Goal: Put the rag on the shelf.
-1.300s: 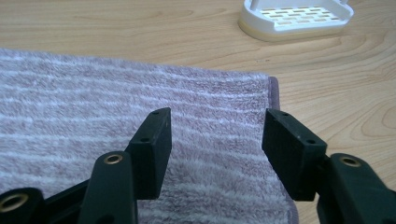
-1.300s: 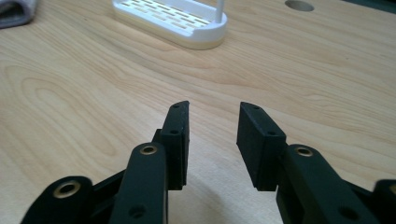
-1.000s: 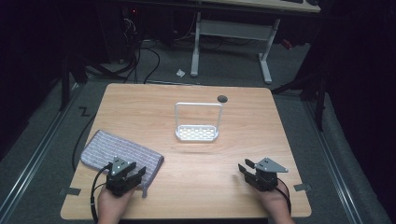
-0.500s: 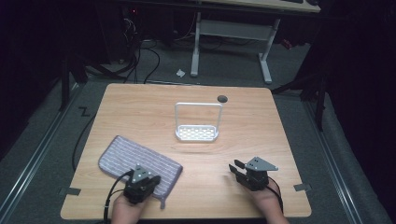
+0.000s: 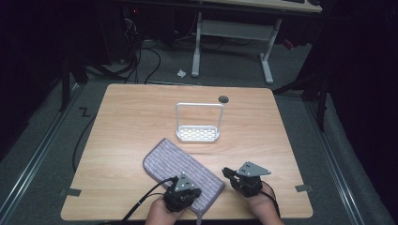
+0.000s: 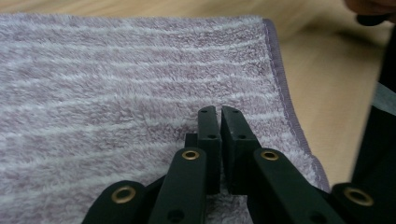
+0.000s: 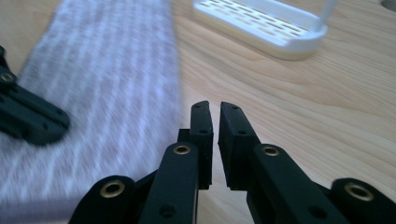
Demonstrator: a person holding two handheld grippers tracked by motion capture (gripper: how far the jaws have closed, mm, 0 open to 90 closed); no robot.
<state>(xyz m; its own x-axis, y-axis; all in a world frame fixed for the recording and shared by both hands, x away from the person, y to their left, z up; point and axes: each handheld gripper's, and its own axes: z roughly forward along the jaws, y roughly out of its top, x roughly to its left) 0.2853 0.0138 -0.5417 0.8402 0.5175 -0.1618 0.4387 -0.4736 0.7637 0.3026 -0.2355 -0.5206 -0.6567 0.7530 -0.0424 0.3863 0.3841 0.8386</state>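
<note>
Lilac striped towel (image 5: pixel 182 170) under left tool (image 5: pixel 182 193), right tool (image 5: pixel 230 174) just beside, both narrowed, nothing held.

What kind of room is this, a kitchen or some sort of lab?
Probably a lab or workshop, not a kitchen: a bare wooden table stands on grey carpet, loose cables trail across the dark floor, and a metal-legged desk sits behind.

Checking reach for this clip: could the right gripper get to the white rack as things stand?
Probably yes: bare table lies between the right gripper and the white rack; the towel sits off to its side.
</note>
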